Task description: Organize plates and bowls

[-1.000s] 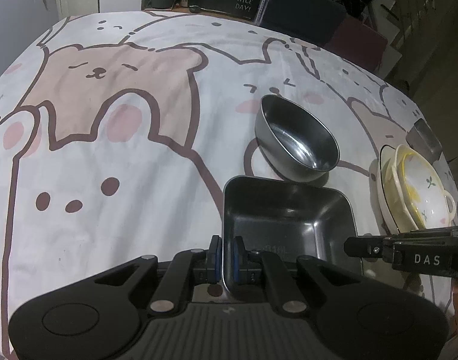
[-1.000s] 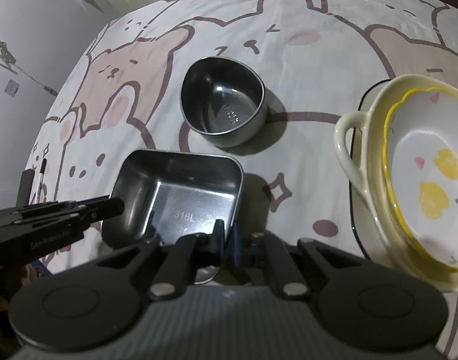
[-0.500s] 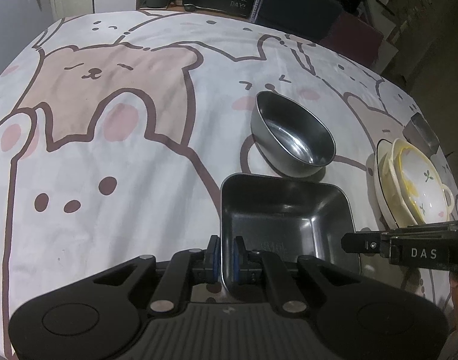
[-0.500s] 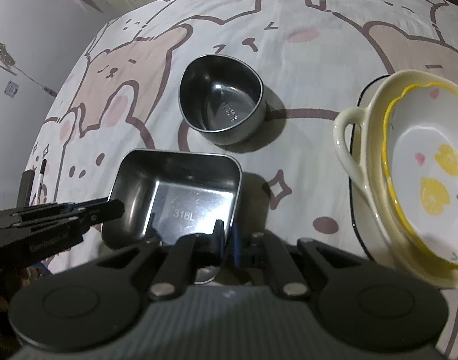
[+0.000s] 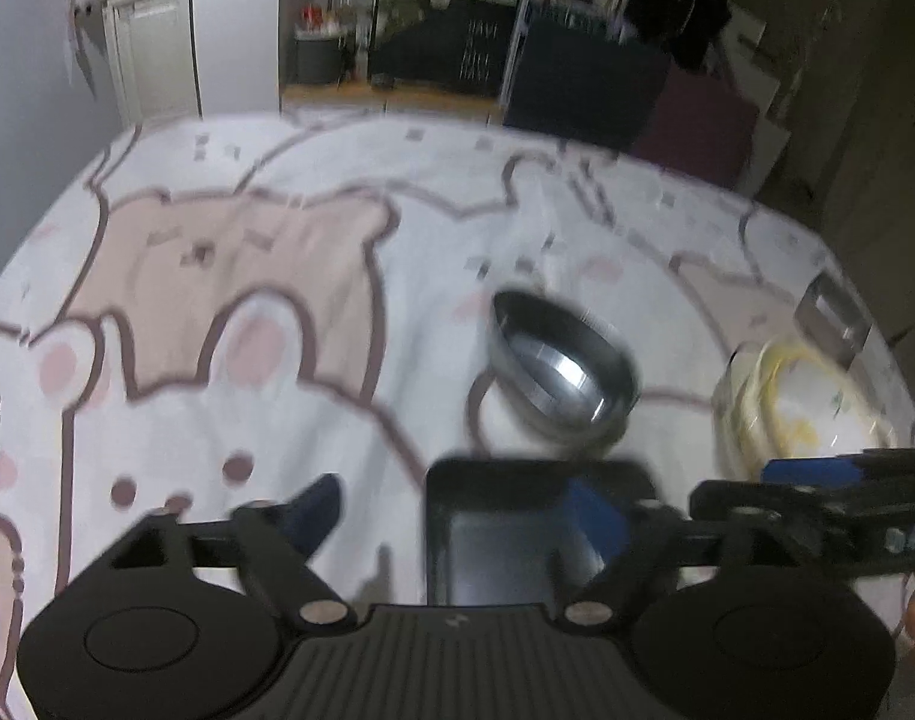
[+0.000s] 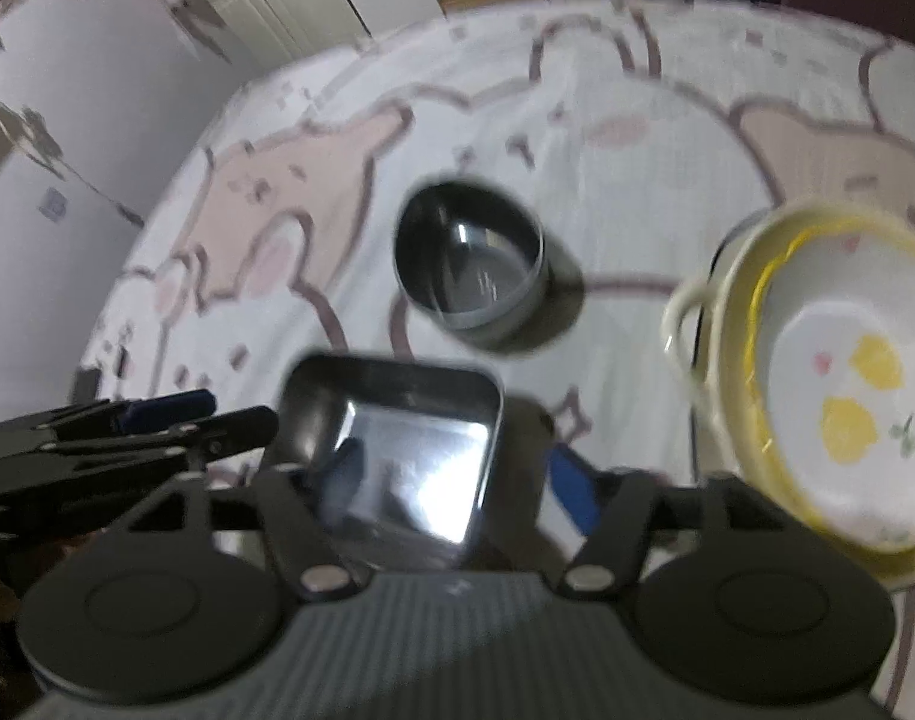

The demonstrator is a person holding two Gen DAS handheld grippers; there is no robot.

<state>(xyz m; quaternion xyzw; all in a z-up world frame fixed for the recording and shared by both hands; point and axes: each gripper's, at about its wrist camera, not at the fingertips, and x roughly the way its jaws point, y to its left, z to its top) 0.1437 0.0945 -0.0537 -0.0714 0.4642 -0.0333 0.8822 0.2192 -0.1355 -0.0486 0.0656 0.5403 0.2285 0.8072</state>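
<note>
Both frames blurred, so edges are soft. Square tray (image 5: 493, 528) sits low centre in both views, on the bear-print cloth (image 5: 217, 312), free of both tools. Left gripper (image 5: 457, 516) jaws are opening, spread wide, one pad left of the tray and one over its right side; nothing pinched. Right gripper (image 6: 457, 480) jaws also opening, spread either side of the tray's near edge, pads clear of it as far as I can tell. Round steel bowl (image 6: 469, 264) stands just above the tray, mid frame, apart from it. Cream bowl stack (image 6: 817, 372) at right edge, well apart. Risks, my read: a pad may sit inside or just over the tray wall, so a lift could hook the rim and tip or drag it. The two tools are close at the tray's corner and could knock each other. A sideways swing could nudge the round bowl, which would slide easily on cloth. Cloth may bunch under the tray.
</note>
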